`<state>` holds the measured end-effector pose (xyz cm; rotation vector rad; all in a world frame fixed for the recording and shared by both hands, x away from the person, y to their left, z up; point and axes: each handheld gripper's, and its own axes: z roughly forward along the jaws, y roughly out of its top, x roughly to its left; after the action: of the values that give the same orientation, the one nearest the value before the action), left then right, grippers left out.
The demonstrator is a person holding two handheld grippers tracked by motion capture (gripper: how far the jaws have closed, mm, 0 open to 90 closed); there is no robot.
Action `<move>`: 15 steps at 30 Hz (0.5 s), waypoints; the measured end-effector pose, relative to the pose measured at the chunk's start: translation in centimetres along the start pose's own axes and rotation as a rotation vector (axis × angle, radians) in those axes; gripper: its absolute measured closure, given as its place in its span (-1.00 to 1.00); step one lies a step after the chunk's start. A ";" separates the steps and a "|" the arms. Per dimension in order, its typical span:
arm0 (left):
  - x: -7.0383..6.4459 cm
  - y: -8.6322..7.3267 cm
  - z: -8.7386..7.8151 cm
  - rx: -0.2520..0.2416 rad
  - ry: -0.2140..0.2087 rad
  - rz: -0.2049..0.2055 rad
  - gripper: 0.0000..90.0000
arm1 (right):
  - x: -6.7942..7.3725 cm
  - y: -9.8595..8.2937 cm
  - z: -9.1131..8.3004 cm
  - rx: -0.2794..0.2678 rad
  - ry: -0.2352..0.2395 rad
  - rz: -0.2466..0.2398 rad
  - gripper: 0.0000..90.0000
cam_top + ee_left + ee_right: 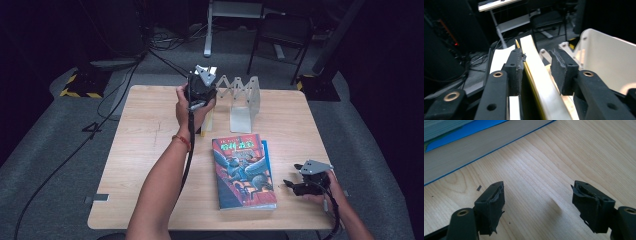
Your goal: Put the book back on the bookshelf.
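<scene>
Black foam-padded fingers (517,72) of our left gripper (537,71) straddle one thin yellow-edged book (534,67), one pad off | right gripper (544,207) fingers spread over woodgrain worktop (544,165) | two stacked books (243,170).

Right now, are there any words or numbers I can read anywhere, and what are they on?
Top book's cover: yellow characters on a red band, too blurred to read.
Thin book between the left gripper's jaws: no text visible.
Blue book underneath: no text visible.
Folding book stand: no text visible.
</scene>
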<state>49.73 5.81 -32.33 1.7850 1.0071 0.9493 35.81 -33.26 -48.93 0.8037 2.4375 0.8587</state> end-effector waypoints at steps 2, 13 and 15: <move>0.0 -0.4 -0.9 -0.013 -0.014 0.010 0.34 | 0.0 0.0 0.0 -0.001 -0.002 0.001 -0.41; -0.6 -4.7 -4.5 -0.045 -0.131 -0.004 0.37 | 0.0 0.0 0.1 0.005 -0.005 -0.004 -0.41; -0.7 -5.4 -4.7 -0.040 -0.138 0.006 0.43 | 0.1 0.0 0.1 0.007 -0.006 -0.003 -0.41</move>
<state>43.91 8.28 -35.81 1.7946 0.8904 0.8317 35.84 -33.18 -49.01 0.8042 2.4368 0.8457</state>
